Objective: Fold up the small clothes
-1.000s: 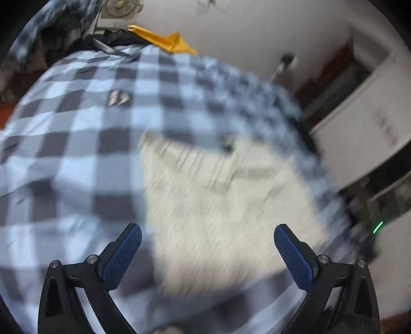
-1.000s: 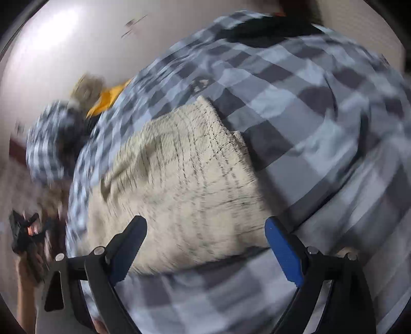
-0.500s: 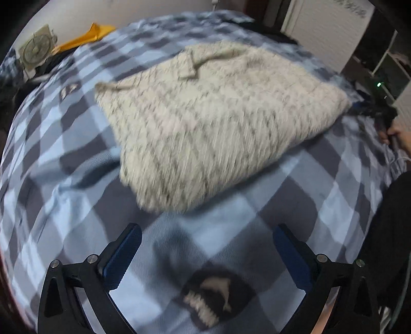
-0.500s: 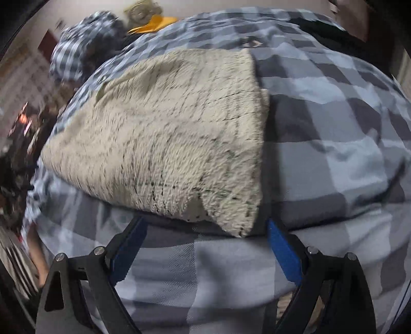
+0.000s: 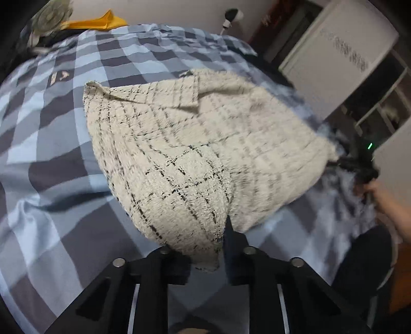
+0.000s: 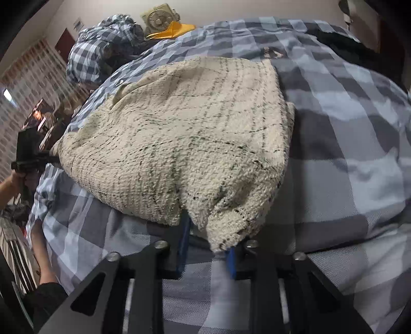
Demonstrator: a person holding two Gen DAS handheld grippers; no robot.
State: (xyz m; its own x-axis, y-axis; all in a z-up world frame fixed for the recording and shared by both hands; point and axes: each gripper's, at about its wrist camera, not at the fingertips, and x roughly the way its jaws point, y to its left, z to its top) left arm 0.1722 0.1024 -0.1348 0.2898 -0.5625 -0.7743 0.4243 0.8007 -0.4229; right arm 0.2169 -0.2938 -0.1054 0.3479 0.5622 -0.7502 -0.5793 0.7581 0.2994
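- Your left gripper [image 5: 208, 257] has just been closing, and its jaws now pinch the near corner of the cream knitted garment [image 5: 195, 154], at 6 o'clock in the left wrist view.
- Your right gripper [image 6: 208, 254] has likewise just been closing; it is clamped on the other near corner of the same garment [image 6: 185, 133], with a blue pad [image 6: 183, 246] showing beside the wool.
- The garment lies spread on the blue-and-grey checked bedspread [image 5: 51, 144], filling the middle of both views, its black grid lines blurred towards 3 o'clock in the left view.
- A flap of it is turned over at 12 o'clock in the left view.
- In the left view, the opposite gripper and your hand [image 5: 370, 187] sit at 3 o'clock, at the garment's far corner.
- An orange cloth [image 6: 172, 30] and a small fan [image 6: 159, 19] lie at 12 o'clock in the right view, beyond the bedspread.
- A bundled checked cloth [image 6: 102, 43] sits at 11 o'clock there.
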